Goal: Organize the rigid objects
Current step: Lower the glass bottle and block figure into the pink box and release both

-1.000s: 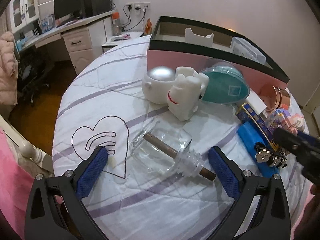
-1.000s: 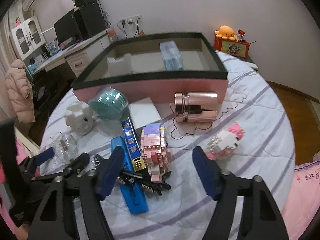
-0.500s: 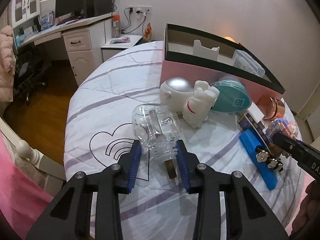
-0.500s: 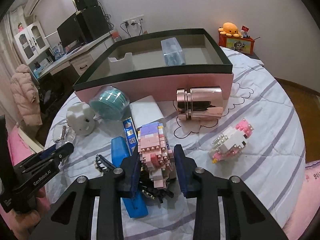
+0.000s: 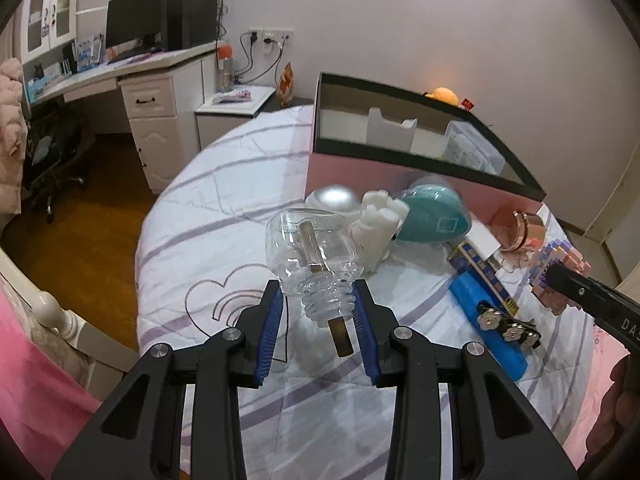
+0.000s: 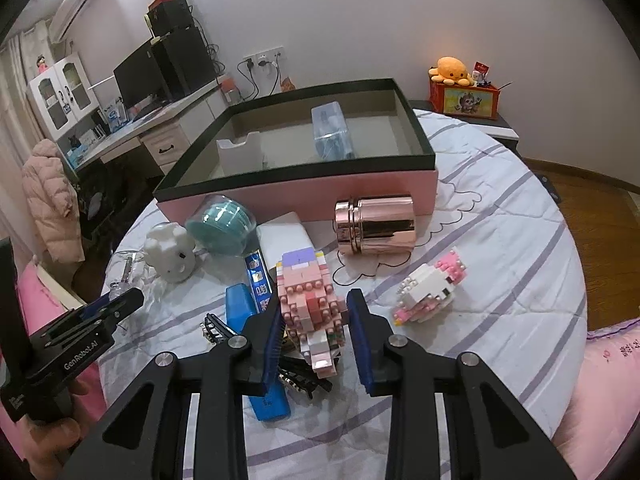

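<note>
My left gripper (image 5: 318,310) is shut on the ribbed neck of a clear glass bottle (image 5: 310,248) with a brown stick through it, held just above the white bedspread. In the right wrist view my right gripper (image 6: 314,320) is shut on a pink building-block figure (image 6: 310,296), lifted a little over a blue case (image 6: 240,308) and black hair clips (image 6: 296,378). The pink box with a black rim (image 6: 296,194) stands open behind, holding a white holder (image 6: 240,156) and a clear container (image 6: 332,132).
In front of the box lie a white figurine (image 6: 170,252), a teal round case (image 6: 222,226), a white pad (image 6: 284,236), a rose-gold tin (image 6: 376,226) and a pink-white block toy (image 6: 430,286). A desk and chair stand beyond the bed's left edge.
Both grippers closed, the left on the bottle, the right on the pink block figure. Both then rose slightly with their objects; the bottle tipped upright off the bedspread.
</note>
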